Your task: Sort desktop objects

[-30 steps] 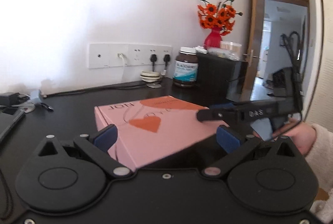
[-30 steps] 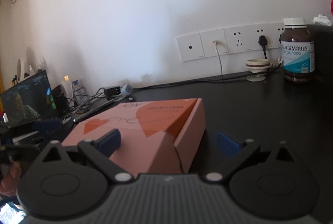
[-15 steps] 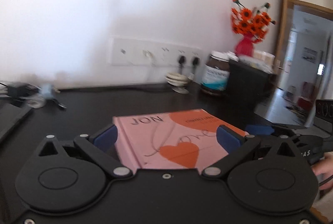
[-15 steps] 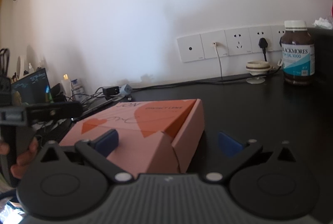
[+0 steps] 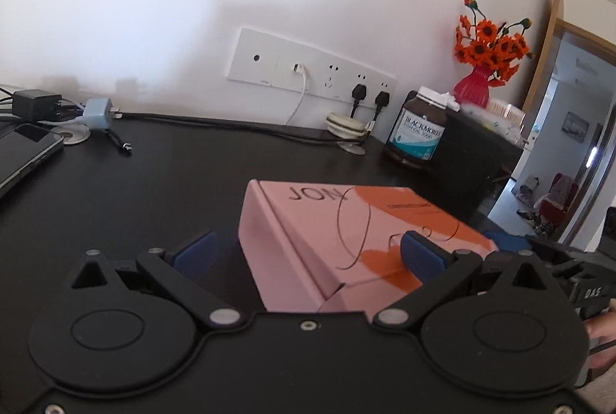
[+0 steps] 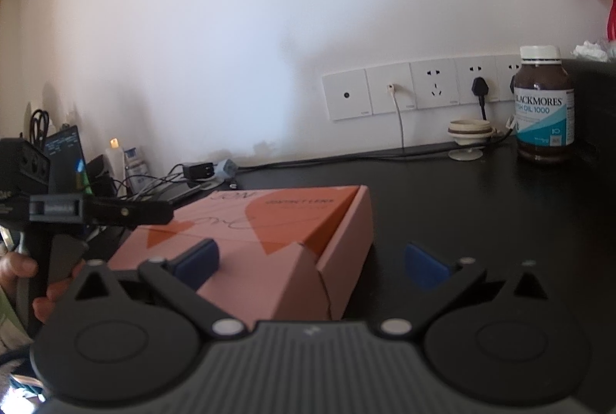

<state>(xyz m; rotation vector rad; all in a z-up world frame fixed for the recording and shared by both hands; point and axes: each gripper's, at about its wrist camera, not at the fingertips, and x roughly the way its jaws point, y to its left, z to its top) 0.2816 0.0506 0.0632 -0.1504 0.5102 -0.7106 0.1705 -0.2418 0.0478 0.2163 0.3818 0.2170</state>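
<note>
Box (image 5: 346, 233) | scissors (image 6: 38, 123) right view only | vase (image 5: 471, 88) left view

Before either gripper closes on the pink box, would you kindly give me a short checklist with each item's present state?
1. Left gripper open: ok.
2. Right gripper open: ok.
3. Pink box flat on the black desk: ok.
4. Left gripper straddles the box's left corner: ok.
5. Right gripper straddles the right corner: ok.
6. Fish oil bottle stands clear of the box: ok.
7. Box lid shut: cannot tell.
</note>
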